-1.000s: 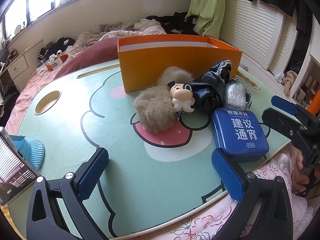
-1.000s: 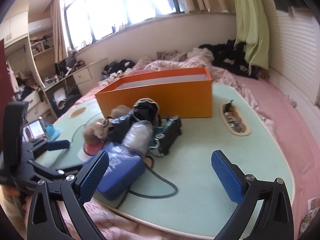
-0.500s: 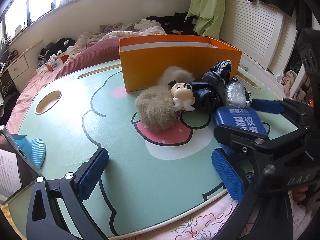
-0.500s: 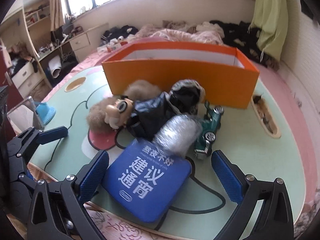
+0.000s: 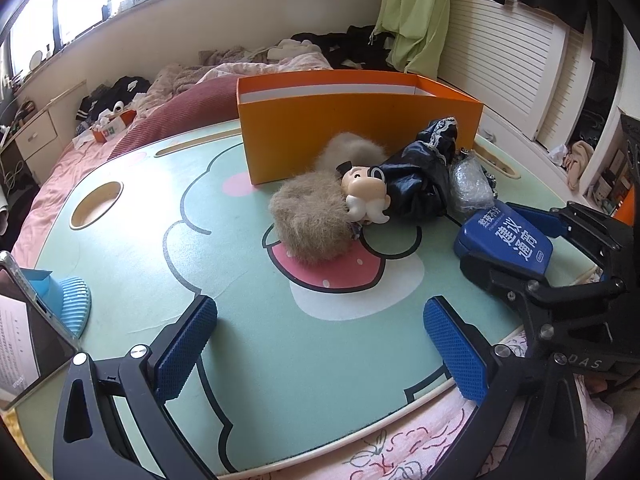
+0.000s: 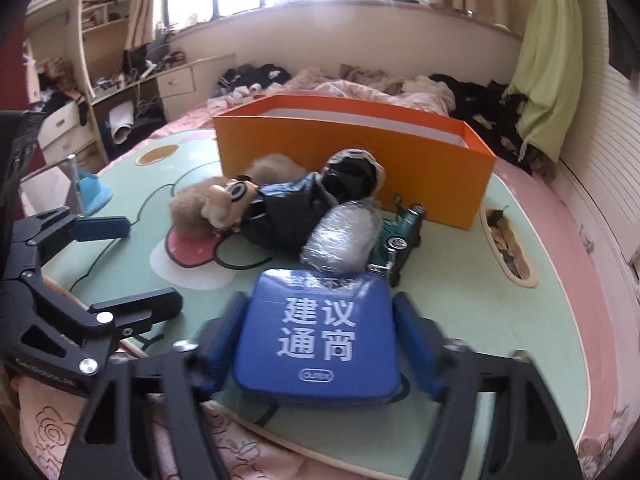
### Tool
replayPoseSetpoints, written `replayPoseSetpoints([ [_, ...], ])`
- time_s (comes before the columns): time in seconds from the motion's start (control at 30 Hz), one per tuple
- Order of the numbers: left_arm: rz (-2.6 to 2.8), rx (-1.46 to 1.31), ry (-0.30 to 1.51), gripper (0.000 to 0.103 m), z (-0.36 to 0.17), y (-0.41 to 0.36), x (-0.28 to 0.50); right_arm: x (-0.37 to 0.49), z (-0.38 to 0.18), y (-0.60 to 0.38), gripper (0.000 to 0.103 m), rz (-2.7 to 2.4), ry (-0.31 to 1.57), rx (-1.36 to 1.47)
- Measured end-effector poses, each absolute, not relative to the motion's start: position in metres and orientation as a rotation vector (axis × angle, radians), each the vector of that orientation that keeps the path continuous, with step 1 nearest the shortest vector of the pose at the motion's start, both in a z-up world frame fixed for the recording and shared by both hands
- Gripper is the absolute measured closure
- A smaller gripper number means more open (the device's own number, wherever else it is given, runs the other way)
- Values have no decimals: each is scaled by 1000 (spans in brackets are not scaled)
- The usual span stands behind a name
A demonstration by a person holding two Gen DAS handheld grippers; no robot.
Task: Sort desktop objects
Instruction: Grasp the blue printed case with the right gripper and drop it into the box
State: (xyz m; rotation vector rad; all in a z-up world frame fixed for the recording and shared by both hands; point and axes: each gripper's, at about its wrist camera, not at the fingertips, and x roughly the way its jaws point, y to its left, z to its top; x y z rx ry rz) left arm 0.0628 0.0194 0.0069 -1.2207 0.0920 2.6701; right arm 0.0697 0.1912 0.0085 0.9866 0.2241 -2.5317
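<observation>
A blue tin (image 6: 318, 332) with white Chinese letters lies at the table's near right edge, between the fingers of my right gripper (image 6: 320, 336), which close against its sides; it also shows in the left wrist view (image 5: 506, 238). Behind it lie a silver wrapped bundle (image 6: 342, 240), a green toy car (image 6: 402, 236), a black cloth (image 5: 416, 176) and a furry doll (image 5: 320, 212). The orange box (image 5: 352, 128) stands open at the back. My left gripper (image 5: 320, 344) is open and empty over the near table edge.
A phone on a blue stand (image 5: 44, 312) is at the near left. The table (image 5: 168, 208) has an oval cup hole (image 5: 96, 204) at left and a slot tray (image 6: 506, 244) at right. A bed with clothes surrounds it.
My right gripper has moved in over the blue tin and narrowed its fingers onto the tin's sides. My left gripper has stayed open in place.
</observation>
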Motion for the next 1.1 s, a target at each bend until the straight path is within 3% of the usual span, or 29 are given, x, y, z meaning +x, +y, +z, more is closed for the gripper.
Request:
replayPoseSetpoints([
  [0.13, 2670, -1220, 92, 0, 7, 19, 63, 78, 8, 198, 37, -2524, 221, 955],
  [0.3, 2669, -1220, 92, 0, 7, 19, 63, 94, 18, 217, 37, -2437, 87, 893],
  [0.43, 2669, -1219, 91, 0, 7, 19, 63, 93, 44, 225, 37, -2506, 123, 775],
  [0.77, 2668, -1219, 91, 0, 7, 19, 63, -19, 102, 224, 37, -2674, 40, 725],
  [1.1, 2669, -1218, 92, 0, 7, 21, 63, -86, 76, 205, 34, -2674, -15, 902],
])
